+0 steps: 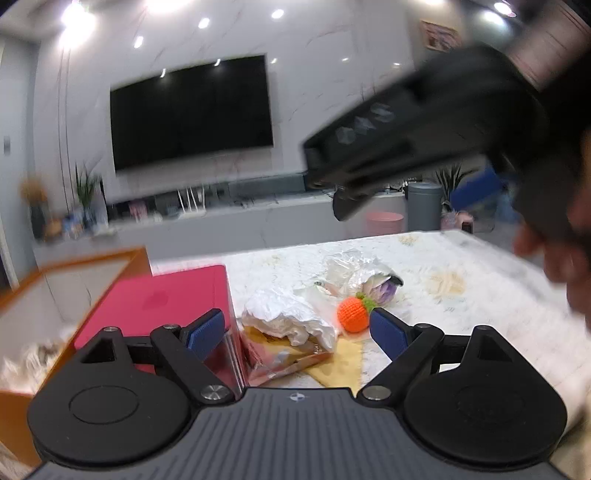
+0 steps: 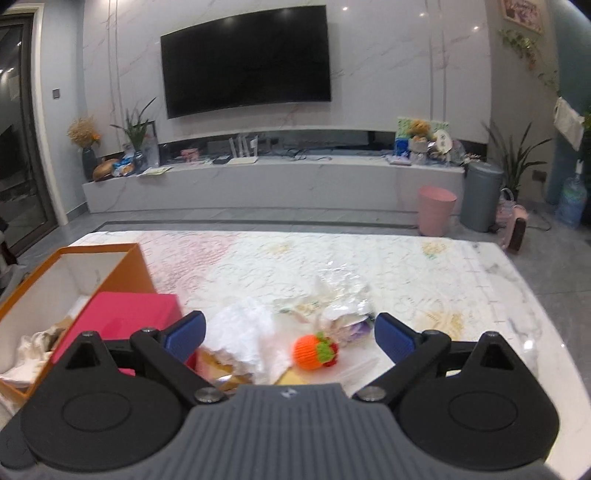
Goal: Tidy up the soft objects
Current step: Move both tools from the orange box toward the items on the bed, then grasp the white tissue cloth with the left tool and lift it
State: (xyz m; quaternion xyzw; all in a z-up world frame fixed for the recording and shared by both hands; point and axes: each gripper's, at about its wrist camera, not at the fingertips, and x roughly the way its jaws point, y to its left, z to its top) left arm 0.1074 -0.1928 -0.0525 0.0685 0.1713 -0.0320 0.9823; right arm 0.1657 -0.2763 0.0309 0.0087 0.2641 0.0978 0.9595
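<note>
On the counter (image 2: 424, 266) sit my orange box (image 2: 74, 266), the pink box (image 2: 122, 314), crumpled white plastic (image 2: 247, 332), then the little crocheted orange (image 2: 312, 350). Both sets of fingers, left (image 1: 297, 328) and right (image 2: 290, 334), are wide open, holding nothing. I'd come down centered and squeeze it gently.

Orange crochet ball (image 2: 312, 351); pink box (image 2: 122, 320); blue pads (image 2: 395, 341)

Glaring ceiling spotlights (image 1: 77, 16), motion blur, curved fisheye edges.
</note>
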